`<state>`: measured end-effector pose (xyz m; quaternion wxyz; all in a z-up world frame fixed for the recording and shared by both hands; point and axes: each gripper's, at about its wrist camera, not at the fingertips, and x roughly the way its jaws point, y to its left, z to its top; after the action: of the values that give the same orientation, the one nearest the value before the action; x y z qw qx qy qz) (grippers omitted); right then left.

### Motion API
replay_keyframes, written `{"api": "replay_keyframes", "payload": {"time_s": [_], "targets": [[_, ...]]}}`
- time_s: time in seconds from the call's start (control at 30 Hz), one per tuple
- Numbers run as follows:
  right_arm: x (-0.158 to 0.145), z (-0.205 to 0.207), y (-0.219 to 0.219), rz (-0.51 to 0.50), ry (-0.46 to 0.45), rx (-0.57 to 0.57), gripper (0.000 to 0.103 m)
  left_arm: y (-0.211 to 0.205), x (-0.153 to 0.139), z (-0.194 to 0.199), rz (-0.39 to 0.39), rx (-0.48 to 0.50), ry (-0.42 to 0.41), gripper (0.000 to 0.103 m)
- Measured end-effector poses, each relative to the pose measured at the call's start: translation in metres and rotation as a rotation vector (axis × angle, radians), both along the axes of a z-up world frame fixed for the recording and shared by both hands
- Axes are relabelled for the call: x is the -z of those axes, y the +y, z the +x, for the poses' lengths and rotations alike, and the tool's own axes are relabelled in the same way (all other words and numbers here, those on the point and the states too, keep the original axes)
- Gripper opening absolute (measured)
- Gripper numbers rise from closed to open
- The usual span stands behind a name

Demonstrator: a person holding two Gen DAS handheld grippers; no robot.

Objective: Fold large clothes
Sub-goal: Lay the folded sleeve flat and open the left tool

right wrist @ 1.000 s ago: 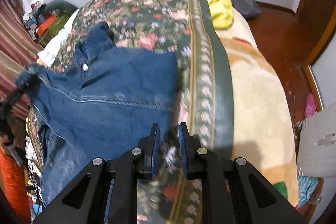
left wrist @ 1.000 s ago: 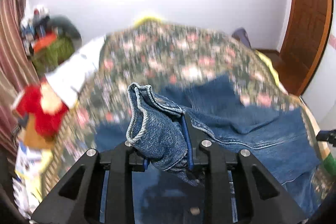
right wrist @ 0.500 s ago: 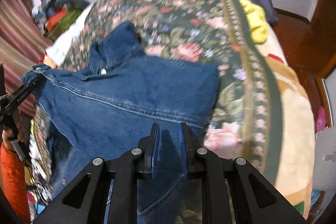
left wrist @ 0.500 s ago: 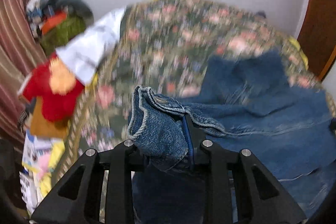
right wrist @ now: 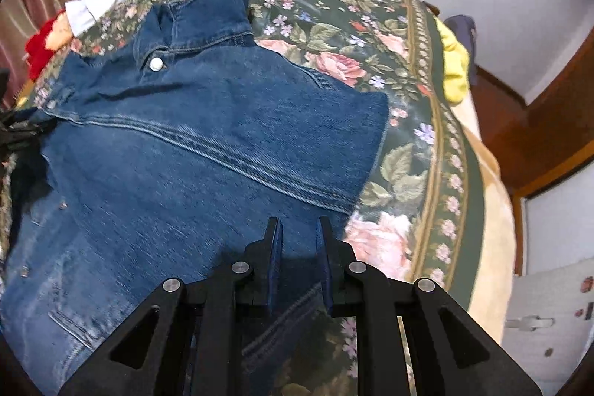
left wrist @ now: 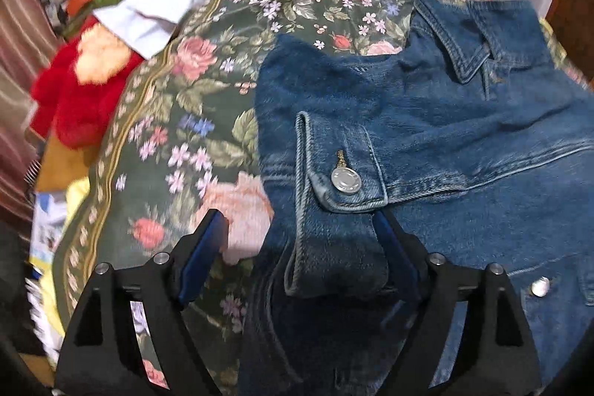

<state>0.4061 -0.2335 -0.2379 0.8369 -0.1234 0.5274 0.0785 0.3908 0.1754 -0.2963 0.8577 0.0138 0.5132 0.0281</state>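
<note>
Nearest to you, your left claw [left wrist: 300, 244] is spreading its jaws w/ the sleeve cuff [left wrist: 334, 225] lying between them; the left pad is clear of the cloth, the right pad [left wrist: 389, 247] is right at the cuff's edge, so you're letting go, not gripping. Your right claw [right wrist: 299, 247] is hovering narrow, jaws nearly together, nothing pinched, over the near hem of the denim jacket [right wrist: 193, 143]. The jacket is lying spread on the floral bedspread [right wrist: 334, 36], collar [right wrist: 208, 10] pointing toward the far wall, one sleeve folded across the body. Risk, as I'm judging it: if you're pulling the left claw away while that right pad is brushing the cuff, it'll prob drag the sleeve back off the fold; stiff denim also tends to spring open. A low pass w/ the right claw could ruck the hem. Views: the left cam is showing you the cuff button [left wrist: 345, 180] and the pile of red plush and clothes [left wrist: 81, 91] beside the bed, which the right cam barely catches; the right cam is giving you the whole jacket outline plus the yellow cloth [right wrist: 454, 69] and wood floor [right wrist: 538, 136] far off.
</note>
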Motion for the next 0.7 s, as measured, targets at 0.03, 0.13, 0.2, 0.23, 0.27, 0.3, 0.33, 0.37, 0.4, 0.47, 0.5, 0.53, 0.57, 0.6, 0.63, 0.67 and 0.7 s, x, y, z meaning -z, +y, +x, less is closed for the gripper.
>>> {"api": "replay_keyframes", "payload": {"time_s": [0.03,0.13,0.2,0.23,0.27,0.3,0.33,0.37,0.4,0.47,0.5,0.53,0.57,0.6,0.63,0.67,0.7], "targets": [[0.0,-0.002,0.0,-0.019,-0.003,0.004,0.014,0.003,-0.003,-0.005,-0.019,0.003,0.001,0.084],[0.0,-0.007,-0.002,-0.038,-0.006,0.011,0.014,0.003,-0.007,-0.018,-0.013,0.021,0.003,0.086],[0.0,-0.01,-0.002,-0.064,-0.01,0.016,0.014,0.001,-0.008,-0.025,0.0,0.034,0.008,0.087],[0.002,-0.012,-0.003,-0.095,-0.014,0.027,0.02,-0.002,-0.008,-0.03,0.016,0.043,0.007,0.087],[0.003,-0.014,-0.005,-0.112,-0.021,0.032,0.036,-0.003,-0.007,-0.032,0.029,0.046,0.005,0.088],[0.002,-0.016,-0.008,-0.14,-0.049,0.05,0.048,-0.003,-0.005,-0.033,0.042,0.046,0.004,0.091],[0.001,-0.018,-0.013,-0.164,-0.077,0.074,0.073,-0.003,-0.003,-0.033,0.053,0.038,0.005,0.092],[0.001,-0.019,-0.018,-0.167,-0.091,0.086,0.087,-0.001,-0.001,-0.032,0.047,0.023,0.011,0.094],[0.001,-0.018,-0.025,-0.146,-0.087,0.1,0.089,0.002,0.001,-0.031,0.028,0.011,0.021,0.094],[0.0,-0.016,-0.047,-0.017,-0.028,0.136,0.089,0.004,0.001,-0.03,0.006,-0.007,0.03,0.094],[-0.001,-0.016,-0.055,0.037,-0.004,0.157,0.089,0.003,-0.003,-0.031,0.007,-0.004,0.028,0.094],[-0.002,-0.016,-0.062,0.074,0.011,0.173,0.089,0.001,-0.007,-0.032,0.01,0.007,0.024,0.093],[-0.005,-0.017,-0.069,0.117,0.027,0.189,0.089,-0.001,-0.012,-0.034,0.013,0.021,0.019,0.093],[-0.007,-0.017,-0.074,0.15,0.033,0.199,0.089,-0.003,-0.017,-0.036,0.017,0.037,0.011,0.093],[-0.01,-0.019,-0.078,0.179,0.032,0.206,0.089,-0.005,-0.025,-0.038,0.026,0.055,-0.003,0.093],[-0.013,-0.019,-0.08,0.203,0.028,0.209,0.089,-0.006,-0.034,-0.039,0.04,0.068,-0.023,0.093],[-0.016,-0.019,-0.081,0.227,0.025,0.21,0.089,-0.007,-0.041,-0.039,0.049,0.073,-0.039,0.093]]}}
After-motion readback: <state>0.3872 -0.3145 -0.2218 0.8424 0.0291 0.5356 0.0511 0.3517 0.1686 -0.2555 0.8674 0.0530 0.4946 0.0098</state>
